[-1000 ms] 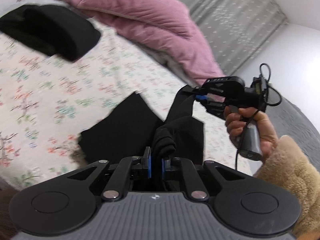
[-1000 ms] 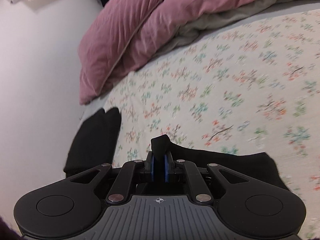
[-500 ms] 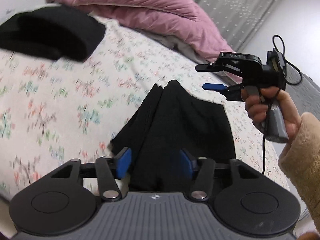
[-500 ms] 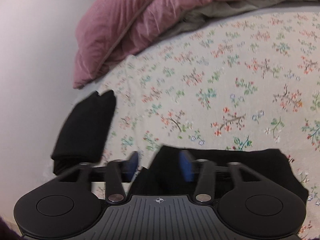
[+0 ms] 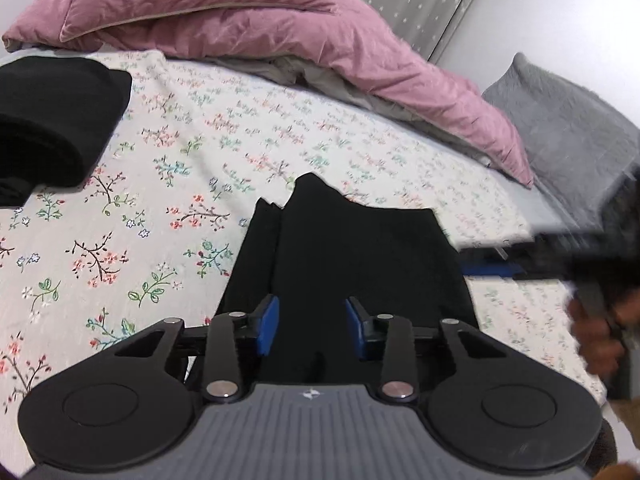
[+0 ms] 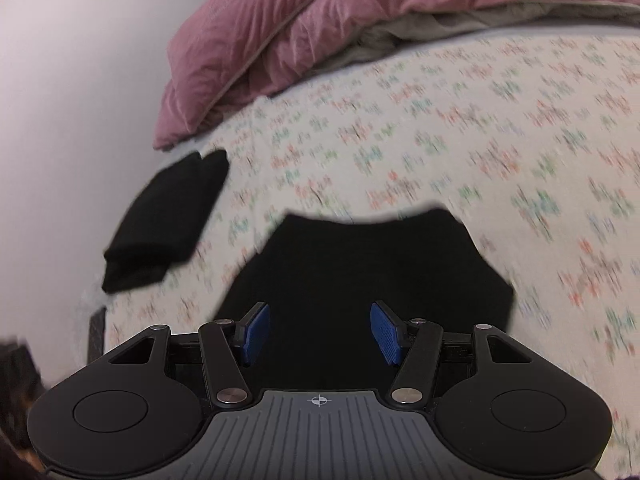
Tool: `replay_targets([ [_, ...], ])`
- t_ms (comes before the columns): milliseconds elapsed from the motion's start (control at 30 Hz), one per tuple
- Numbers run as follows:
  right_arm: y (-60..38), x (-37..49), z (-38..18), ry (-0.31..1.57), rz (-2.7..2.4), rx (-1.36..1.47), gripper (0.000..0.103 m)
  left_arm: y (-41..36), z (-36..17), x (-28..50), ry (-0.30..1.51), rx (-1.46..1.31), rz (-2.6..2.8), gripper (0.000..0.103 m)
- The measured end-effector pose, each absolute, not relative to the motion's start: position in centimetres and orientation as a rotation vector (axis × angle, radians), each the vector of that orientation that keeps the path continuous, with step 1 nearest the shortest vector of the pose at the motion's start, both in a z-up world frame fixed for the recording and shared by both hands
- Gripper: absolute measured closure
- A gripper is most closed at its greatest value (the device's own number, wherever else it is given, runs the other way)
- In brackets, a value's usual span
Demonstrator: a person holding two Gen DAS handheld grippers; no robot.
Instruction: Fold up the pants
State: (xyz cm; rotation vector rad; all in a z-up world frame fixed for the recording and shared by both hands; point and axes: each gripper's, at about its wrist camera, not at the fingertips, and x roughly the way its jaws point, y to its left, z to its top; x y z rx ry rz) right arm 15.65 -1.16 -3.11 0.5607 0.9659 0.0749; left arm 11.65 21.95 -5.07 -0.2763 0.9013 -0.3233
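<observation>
Black pants (image 5: pixel 352 256) lie folded flat on the floral bedsheet (image 5: pixel 168 168), just in front of both grippers. My left gripper (image 5: pixel 311 326) is open and empty above their near edge. My right gripper (image 6: pixel 318 332) is open and empty over the same pants (image 6: pixel 360 264). In the left wrist view the right gripper (image 5: pixel 496 268) shows blurred at the right edge, beside the pants, with the hand that holds it.
A second folded black garment (image 5: pixel 52 120) lies at the left of the bed, also in the right wrist view (image 6: pixel 168 216) near the white wall (image 6: pixel 72 120). A pink duvet (image 5: pixel 248 12) and grey pillow (image 5: pixel 568 128) lie at the far side.
Both grippers held the pants' fabric a second ago, then opened and let it drop flat. Both have since drawn back, and the right gripper has swung lower and nearer.
</observation>
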Motion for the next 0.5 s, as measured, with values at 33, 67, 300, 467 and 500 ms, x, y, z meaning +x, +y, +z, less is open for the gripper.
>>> replay_targets([
  [33, -1.2, 14.8, -3.4, 0.975, 0.072, 0.555, 0.046, 22.0, -5.3, 12.0, 0.915, -0.272, -0.318, 0.039],
  [67, -1.2, 14.1, -3.7, 0.983, 0.066, 0.551, 0.046, 22.0, -5.5, 12.3, 0.926, -0.269, -0.313, 0.04],
  [300, -0.7, 10.3, -5.2, 1.029, 0.035, 0.503, 0.046, 20.9, -6.7, 13.8, 0.982, -0.206, -0.302, 0.054],
  [467, 0.0, 9.1, -5.6, 1.031, 0.027, 0.505, 0.046, 19.7, -7.1, 14.3, 1.012, -0.139, -0.264, 0.056],
  [500, 0.0, 8.9, -5.6, 1.028, 0.028, 0.506, 0.046, 19.5, -7.0, 14.3, 1.013, -0.127, -0.26, 0.056],
])
